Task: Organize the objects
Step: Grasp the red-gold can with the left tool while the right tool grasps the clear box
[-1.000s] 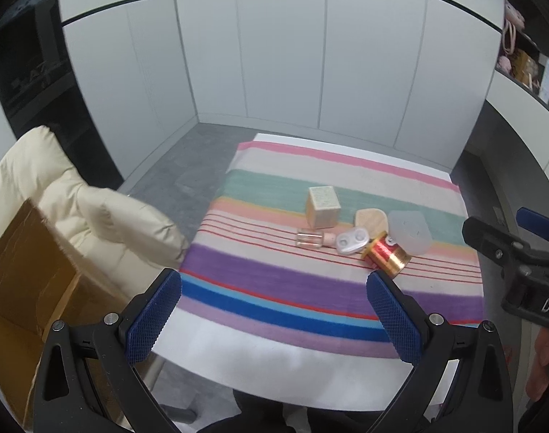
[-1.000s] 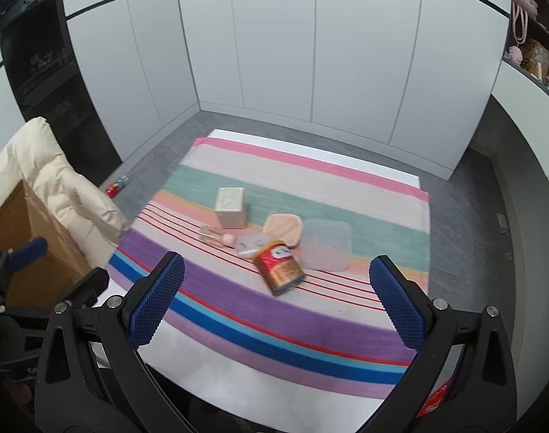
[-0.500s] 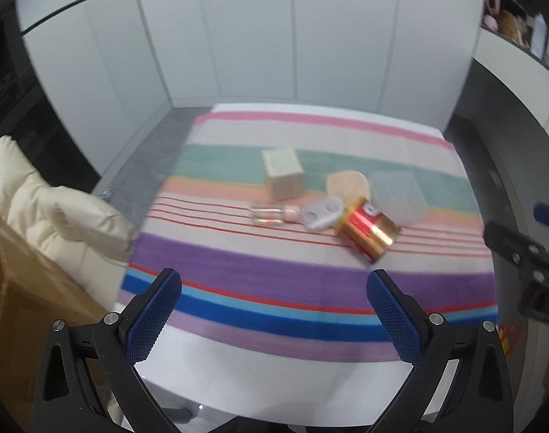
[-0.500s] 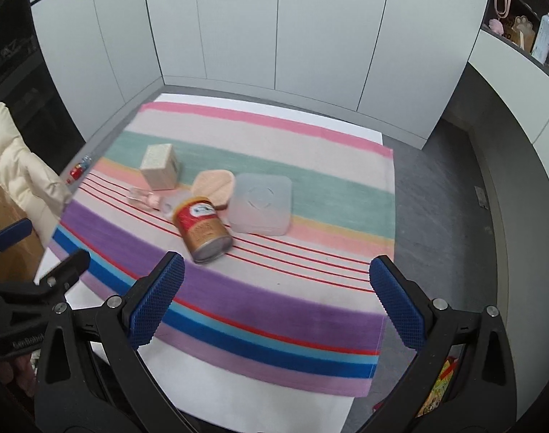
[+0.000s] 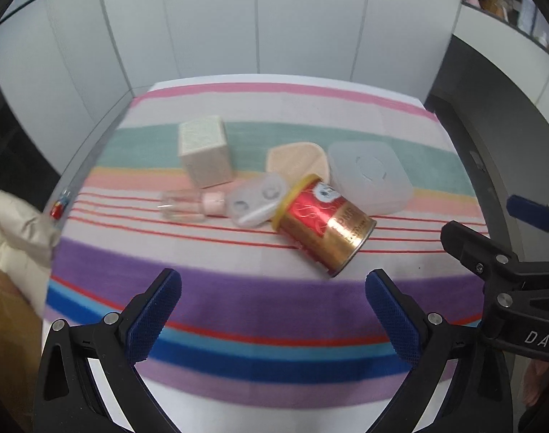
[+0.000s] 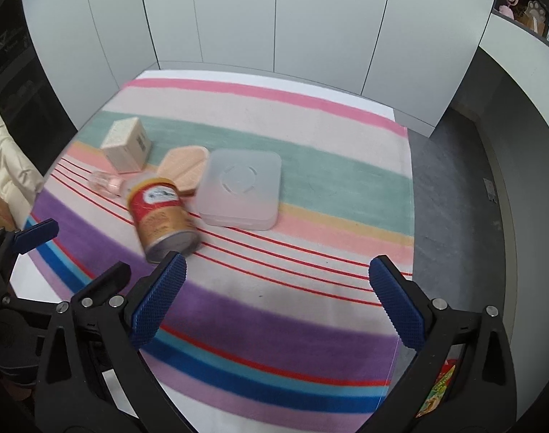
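Left tongs: your left tongs (image 5: 272,310) hang released above the purple stripe, both blue-padded fingers (image 5: 153,315) spread wide with nothing between them.
Right tongs: your right tongs (image 6: 276,301) are likewise spread apart and empty, low over the near stripes; the left finger's tip sits just in front of the can.
Desk: the desk is covered by a striped cloth (image 5: 310,108) in pink, green, peach, purple and blue bands.
Can: a red and gold metal can (image 5: 323,223) lies on its side on the thin red lines, its lid end touching the white case.
Clear box: a square frosted plastic box (image 6: 238,189) lies flat just right of the can.
Puff: a peach teardrop-shaped sponge puff (image 5: 296,158) lies behind the can, its edge against the frosted box.
Cube: a cream cardboard cube box (image 5: 206,155) stands left of the puff.
Bottle: a small clear glass bottle with a pink cap (image 5: 191,205) lies on its side in front of the cube.
Case: a white two-well lens case (image 5: 256,204) lies between the bottle and the can.
Beside the desk: a cream padded jacket (image 6: 4,166) lies at the left edge.
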